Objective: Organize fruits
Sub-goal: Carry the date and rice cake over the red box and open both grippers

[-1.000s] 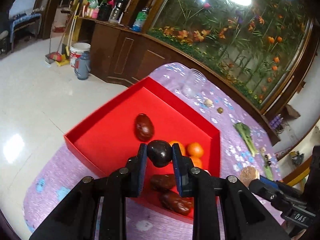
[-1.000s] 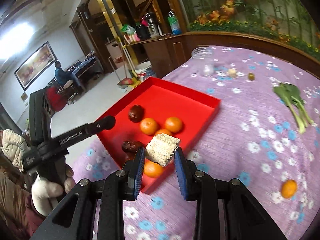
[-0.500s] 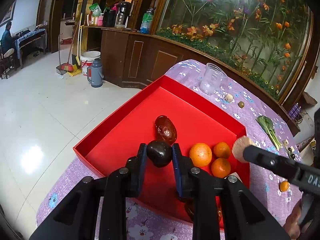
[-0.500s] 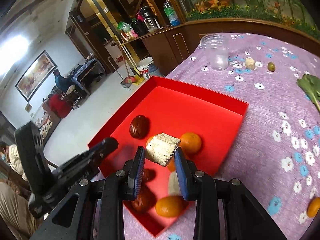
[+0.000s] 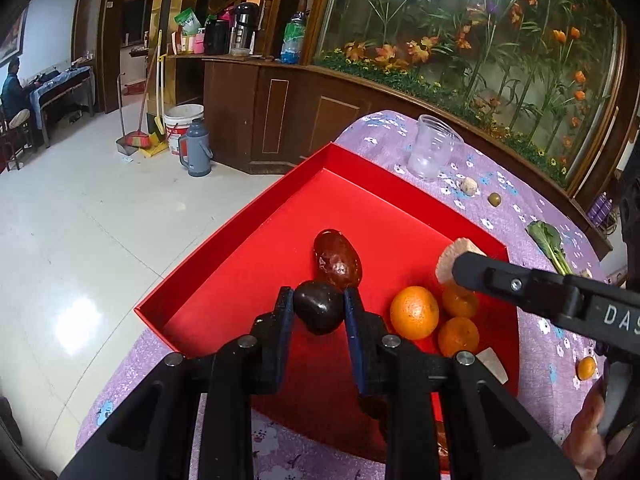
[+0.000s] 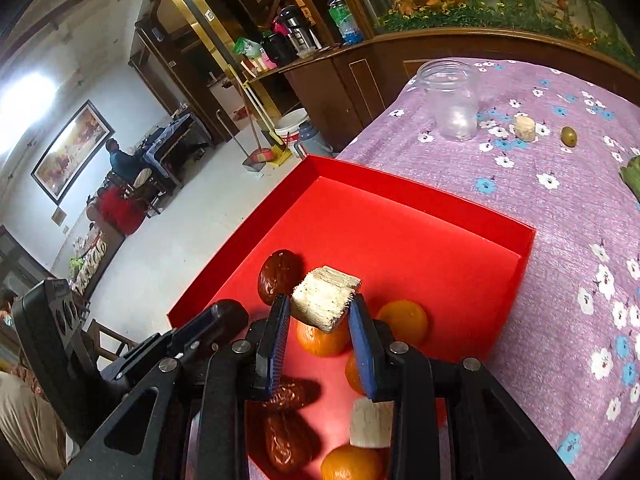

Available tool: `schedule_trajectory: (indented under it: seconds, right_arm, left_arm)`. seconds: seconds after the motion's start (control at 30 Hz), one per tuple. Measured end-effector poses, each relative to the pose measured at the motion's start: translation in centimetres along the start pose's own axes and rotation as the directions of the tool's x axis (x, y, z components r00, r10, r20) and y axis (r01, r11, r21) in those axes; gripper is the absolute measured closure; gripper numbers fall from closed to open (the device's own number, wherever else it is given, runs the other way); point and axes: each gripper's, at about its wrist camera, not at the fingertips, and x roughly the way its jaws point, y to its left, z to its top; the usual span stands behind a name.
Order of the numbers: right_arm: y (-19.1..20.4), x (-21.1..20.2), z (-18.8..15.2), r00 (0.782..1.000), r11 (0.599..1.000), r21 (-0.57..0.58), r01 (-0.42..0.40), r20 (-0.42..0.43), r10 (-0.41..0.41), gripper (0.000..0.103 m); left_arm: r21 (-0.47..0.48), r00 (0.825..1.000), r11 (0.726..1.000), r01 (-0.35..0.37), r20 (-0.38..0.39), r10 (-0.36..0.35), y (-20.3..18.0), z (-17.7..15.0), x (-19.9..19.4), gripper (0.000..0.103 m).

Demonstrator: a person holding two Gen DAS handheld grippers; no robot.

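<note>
Purple flowered cloth (image 6: 560, 216) covers the table, with a red tray (image 5: 256, 216) at its near edge above a pale tiled floor. At the left, the left gripper (image 5: 319, 312) pinches a dark plum-like fruit (image 5: 319, 311) over the tray – just in front of a reddish-brown date (image 5: 337, 257). Further right lie three oranges (image 5: 414, 312). The right gripper (image 6: 325, 308) is clamped on a pale fibrous chunk (image 6: 325, 298) held above the oranges. Beyond the tray stands a clear jar (image 6: 452, 100).
</note>
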Motion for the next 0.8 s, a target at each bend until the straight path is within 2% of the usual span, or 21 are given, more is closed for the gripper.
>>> schedule_trajectory:
  seconds: [0.8]
  right_arm:
    - [0.2,2.5,1.1,0.999,0.999,-0.004,0.035,-0.032,-0.035,0.069]
  left_arm:
    - [0.005,1.000,1.000,-0.014,-0.024,0.015,0.0,-0.1,0.7,0.079]
